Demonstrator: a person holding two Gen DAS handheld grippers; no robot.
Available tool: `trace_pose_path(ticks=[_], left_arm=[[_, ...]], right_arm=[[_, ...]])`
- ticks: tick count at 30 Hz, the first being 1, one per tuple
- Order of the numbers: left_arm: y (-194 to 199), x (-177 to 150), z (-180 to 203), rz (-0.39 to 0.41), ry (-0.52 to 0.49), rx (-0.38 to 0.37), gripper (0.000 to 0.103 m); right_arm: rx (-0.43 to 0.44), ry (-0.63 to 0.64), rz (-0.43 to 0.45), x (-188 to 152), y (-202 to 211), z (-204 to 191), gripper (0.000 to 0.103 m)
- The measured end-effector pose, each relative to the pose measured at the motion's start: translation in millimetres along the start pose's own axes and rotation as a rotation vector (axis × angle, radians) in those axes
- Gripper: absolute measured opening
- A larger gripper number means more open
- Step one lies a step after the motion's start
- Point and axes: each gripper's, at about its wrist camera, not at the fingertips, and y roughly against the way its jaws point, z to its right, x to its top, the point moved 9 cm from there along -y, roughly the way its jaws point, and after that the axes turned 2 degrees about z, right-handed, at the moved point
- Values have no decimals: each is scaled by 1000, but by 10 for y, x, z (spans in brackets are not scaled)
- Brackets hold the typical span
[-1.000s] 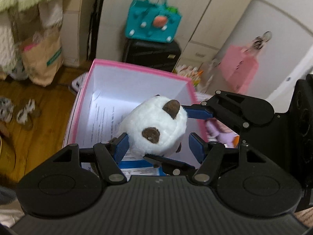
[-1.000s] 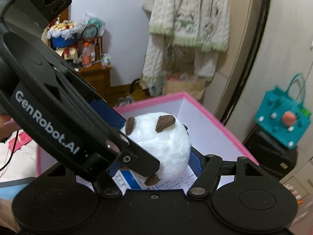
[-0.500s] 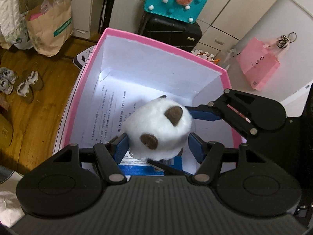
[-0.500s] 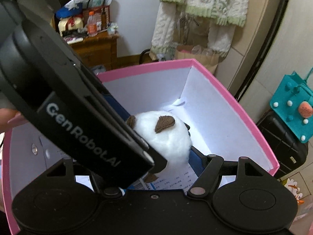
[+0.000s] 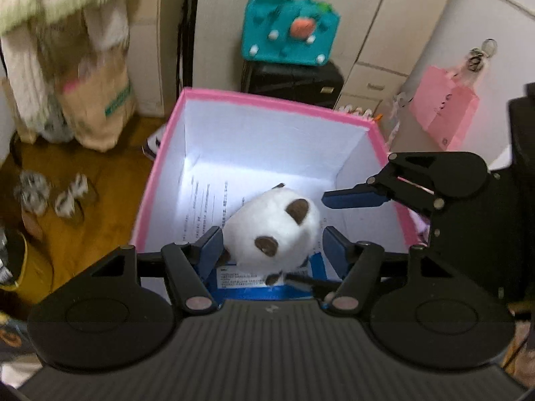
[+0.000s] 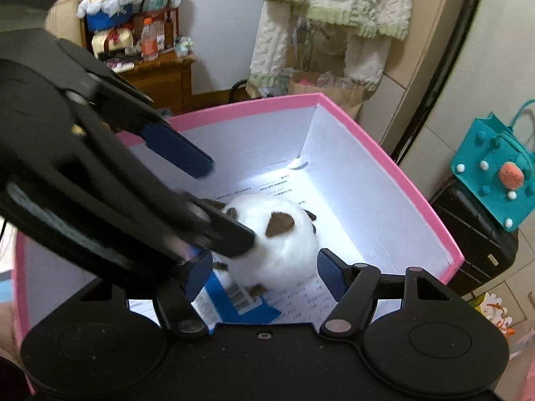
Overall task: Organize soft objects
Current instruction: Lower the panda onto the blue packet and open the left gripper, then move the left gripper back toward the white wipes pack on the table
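A white plush panda [image 5: 271,224] with brown ears lies on printed paper on the floor of a pink-rimmed box [image 5: 267,98]. My left gripper [image 5: 271,239] straddles it and its jaws are opening. Seen from the right wrist, one blue left pad [image 6: 177,153] stands well clear of the plush [image 6: 281,234]. My right gripper [image 6: 264,262] also straddles the toy and its jaws are closing. A narrow gap shows beside its right pad [image 6: 326,267]. Its other pad [image 5: 354,198] hangs just off the plush's ear. The left gripper's body hides the right gripper's left pad.
A blue-edged booklet [image 6: 240,304] lies under the plush. Beyond the box stand a black suitcase [image 5: 294,80] with a teal bag [image 5: 291,30] on it, a pink paper bag [image 5: 444,113], a brown paper bag [image 5: 97,110] and shoes [image 5: 53,193] on the wood floor.
Both grippers have sunk into the box with the plush, which now rests on the paper. The right gripper's far pad, earlier touching the plush, now stands slightly off it.
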Motion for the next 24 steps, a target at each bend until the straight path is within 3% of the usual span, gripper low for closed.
trace_pose_path(ticks=[6, 13, 24], left_arm=[[476, -34, 21, 105, -86, 74, 68], [829, -137, 215, 79, -131, -9, 68], [1441, -370, 633, 97, -287, -6, 71]], right_arm=[[-6, -88, 70, -137, 406, -11, 74], [-12, -166, 125, -215, 931, -117, 74], [-25, -209, 159, -291, 1635, -339, 74]])
